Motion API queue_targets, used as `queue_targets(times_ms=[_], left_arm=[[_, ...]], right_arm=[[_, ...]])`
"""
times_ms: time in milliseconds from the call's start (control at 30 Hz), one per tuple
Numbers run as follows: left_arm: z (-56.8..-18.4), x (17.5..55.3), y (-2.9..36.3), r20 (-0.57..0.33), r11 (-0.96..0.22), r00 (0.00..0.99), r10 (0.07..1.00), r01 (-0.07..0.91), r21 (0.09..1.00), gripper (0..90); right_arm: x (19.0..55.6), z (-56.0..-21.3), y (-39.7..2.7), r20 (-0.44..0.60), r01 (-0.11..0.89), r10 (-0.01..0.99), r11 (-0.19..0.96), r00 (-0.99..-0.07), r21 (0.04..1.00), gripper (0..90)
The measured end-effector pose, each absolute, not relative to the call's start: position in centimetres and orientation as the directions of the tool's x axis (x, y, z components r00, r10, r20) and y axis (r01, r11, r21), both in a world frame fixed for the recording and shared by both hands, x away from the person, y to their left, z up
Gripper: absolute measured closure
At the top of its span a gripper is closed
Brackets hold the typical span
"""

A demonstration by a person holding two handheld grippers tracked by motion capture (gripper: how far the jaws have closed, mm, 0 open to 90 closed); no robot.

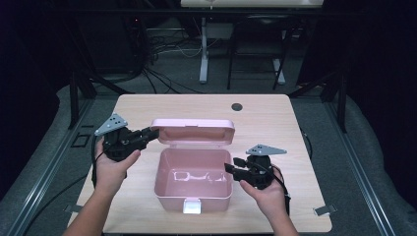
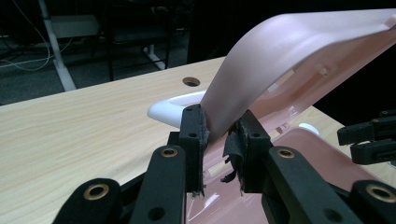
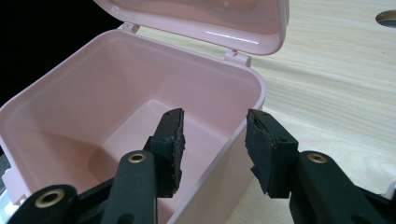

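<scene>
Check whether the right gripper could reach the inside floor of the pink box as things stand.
Probably yes. The lid stands tipped back with the left gripper at its corner, so the pink box gapes upward. The right gripper already straddles the box's wall, one jaw inside, and nothing lies above the floor.

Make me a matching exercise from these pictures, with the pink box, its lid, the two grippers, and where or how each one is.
Things:
1. lid
2. pink box
3. left gripper
4. right gripper

States:
A. jaws straddle the box's right wall, one inside, one outside
B. swung up and open on its hinges
C. sits empty on the table
D. jaws on either side of the lid's left edge

Pairs: 1-B, 2-C, 3-D, 4-A
</scene>
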State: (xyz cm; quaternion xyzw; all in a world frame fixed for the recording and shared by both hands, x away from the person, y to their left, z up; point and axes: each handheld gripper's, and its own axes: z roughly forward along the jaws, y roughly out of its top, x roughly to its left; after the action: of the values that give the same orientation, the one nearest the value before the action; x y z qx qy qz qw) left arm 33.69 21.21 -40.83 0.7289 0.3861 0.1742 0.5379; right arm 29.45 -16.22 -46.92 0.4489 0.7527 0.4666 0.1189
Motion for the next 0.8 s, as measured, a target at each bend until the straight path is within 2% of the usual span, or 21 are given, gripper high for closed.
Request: queue_targets(times_ms=[800], left_arm=[[-43.3, 35.5, 20.6, -0.163, -0.128, 0.608, 0.777, 0.406, 0.905, 78.0]], right_arm=[[29.6, -47.2, -16.2, 0.24, 0.568, 0.787, 0.164, -0.568, 0.806, 56.9]])
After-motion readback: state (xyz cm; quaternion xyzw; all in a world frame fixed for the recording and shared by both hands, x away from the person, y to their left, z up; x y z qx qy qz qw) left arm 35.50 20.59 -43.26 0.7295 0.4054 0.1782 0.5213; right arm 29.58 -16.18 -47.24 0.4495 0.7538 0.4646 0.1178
